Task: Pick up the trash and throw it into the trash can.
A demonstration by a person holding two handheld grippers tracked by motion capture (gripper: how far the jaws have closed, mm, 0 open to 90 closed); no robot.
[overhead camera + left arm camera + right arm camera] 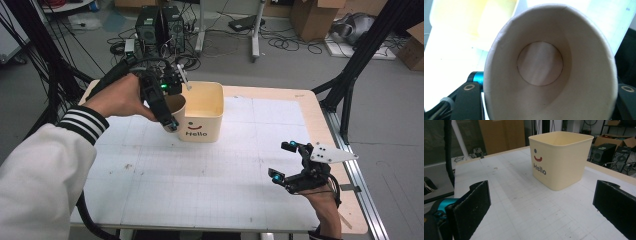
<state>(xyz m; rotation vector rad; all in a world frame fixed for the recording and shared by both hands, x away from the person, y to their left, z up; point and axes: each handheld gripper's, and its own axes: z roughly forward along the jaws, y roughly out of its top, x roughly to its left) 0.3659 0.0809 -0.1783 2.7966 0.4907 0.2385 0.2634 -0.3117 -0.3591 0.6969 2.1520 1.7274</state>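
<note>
Jaws of the right hand-held gripper [285, 162] stand wide apart with nothing between them, low over the near right part of the white gridded table mat [210, 175]; it seems parked there to stay out of the other hand's way, and its own view looks across the bare mat toward the cream square plastic bin with the red smile and "Hello" print [560, 157]. Farther in, at the left, the left hand-held gripper [167, 102] is clamped on a brown paper cup [175, 105], tipped on its side against the bin's near left wall just under the rim, probably so that it can go over the edge and drop in. The left gripper view looks straight into the cup's empty mouth [540, 63], which hides the jaw tips. Whether cup and bin touch I cannot tell. The bin's floor is hidden behind its walls, so its contents stay unknown.
</note>
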